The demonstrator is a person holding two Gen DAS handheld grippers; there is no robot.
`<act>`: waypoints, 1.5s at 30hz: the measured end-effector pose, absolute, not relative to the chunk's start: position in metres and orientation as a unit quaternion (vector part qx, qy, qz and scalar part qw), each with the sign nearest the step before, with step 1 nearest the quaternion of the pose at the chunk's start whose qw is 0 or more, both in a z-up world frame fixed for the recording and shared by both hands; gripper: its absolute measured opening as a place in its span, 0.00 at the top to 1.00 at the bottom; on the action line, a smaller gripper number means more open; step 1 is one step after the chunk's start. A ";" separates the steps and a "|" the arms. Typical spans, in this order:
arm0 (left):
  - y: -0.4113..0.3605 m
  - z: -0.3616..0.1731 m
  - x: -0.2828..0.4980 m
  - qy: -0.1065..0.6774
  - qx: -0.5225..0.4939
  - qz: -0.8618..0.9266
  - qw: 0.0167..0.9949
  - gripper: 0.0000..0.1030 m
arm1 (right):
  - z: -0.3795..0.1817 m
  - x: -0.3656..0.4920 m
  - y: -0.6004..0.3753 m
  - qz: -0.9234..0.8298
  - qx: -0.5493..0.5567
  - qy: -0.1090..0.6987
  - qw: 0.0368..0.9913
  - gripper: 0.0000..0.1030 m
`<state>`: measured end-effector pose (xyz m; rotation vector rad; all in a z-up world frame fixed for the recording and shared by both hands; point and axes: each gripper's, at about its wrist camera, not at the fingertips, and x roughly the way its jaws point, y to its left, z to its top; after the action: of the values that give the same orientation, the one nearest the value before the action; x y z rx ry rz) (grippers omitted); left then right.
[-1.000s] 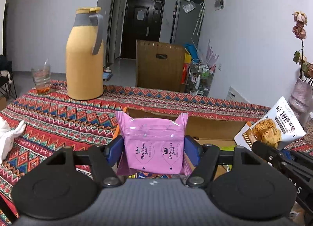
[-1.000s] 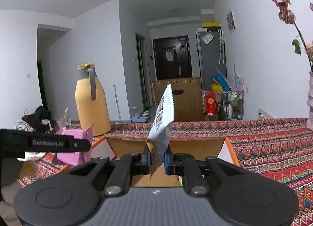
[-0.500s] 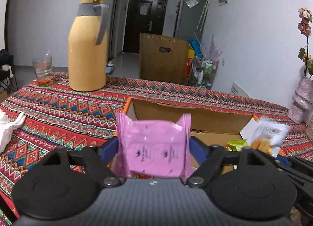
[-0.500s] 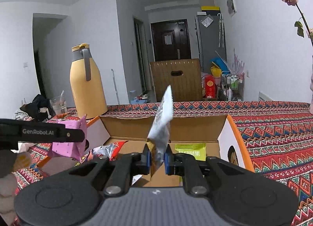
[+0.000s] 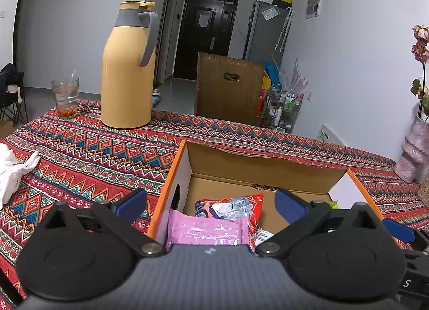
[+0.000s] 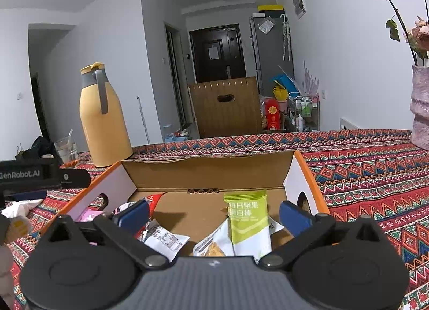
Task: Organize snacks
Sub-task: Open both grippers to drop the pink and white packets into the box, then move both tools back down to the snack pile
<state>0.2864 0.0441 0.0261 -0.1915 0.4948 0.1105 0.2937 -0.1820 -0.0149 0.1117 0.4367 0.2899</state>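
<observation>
Snacks lie in an open cardboard box [image 5: 268, 173] on the bench [image 5: 88, 154], which wears a red patterned cloth. The left tool [image 5: 210, 202] hangs over the box's left end, its jaws opening wide with nothing pressed between them; a pink packet [image 5: 206, 232] lies below it in the box against a red packet [image 5: 230, 202]. The right tool [image 6: 214, 213] hangs over the box's right half, its jaws opening too and gripping nothing; under it lie a green bar [image 6: 248, 219] and a white packet [image 6: 211, 245]. A yellow jug [image 5: 126, 68] and a glass [image 5: 65, 97] stand farther back.
</observation>
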 end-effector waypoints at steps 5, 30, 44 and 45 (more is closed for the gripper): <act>0.043 0.026 0.286 0.244 -0.094 0.053 0.964 0.00 | -0.014 0.294 -0.183 0.141 0.056 0.215 0.965 0.00; 0.039 0.064 0.240 0.205 -0.078 0.049 0.974 0.00 | 0.030 0.256 -0.187 0.135 0.036 0.160 0.977 0.00; 0.046 0.065 0.182 0.201 -0.068 0.045 0.976 0.00 | 0.031 0.203 -0.199 0.122 0.029 0.169 0.978 0.00; 0.046 0.063 0.179 0.202 -0.066 0.044 0.976 0.00 | 0.030 0.198 -0.200 0.122 0.029 0.170 0.977 0.00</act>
<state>0.1792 0.0463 0.0630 -0.1333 0.4079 0.0893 0.1981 -0.2001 0.0296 0.0583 0.3428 0.2451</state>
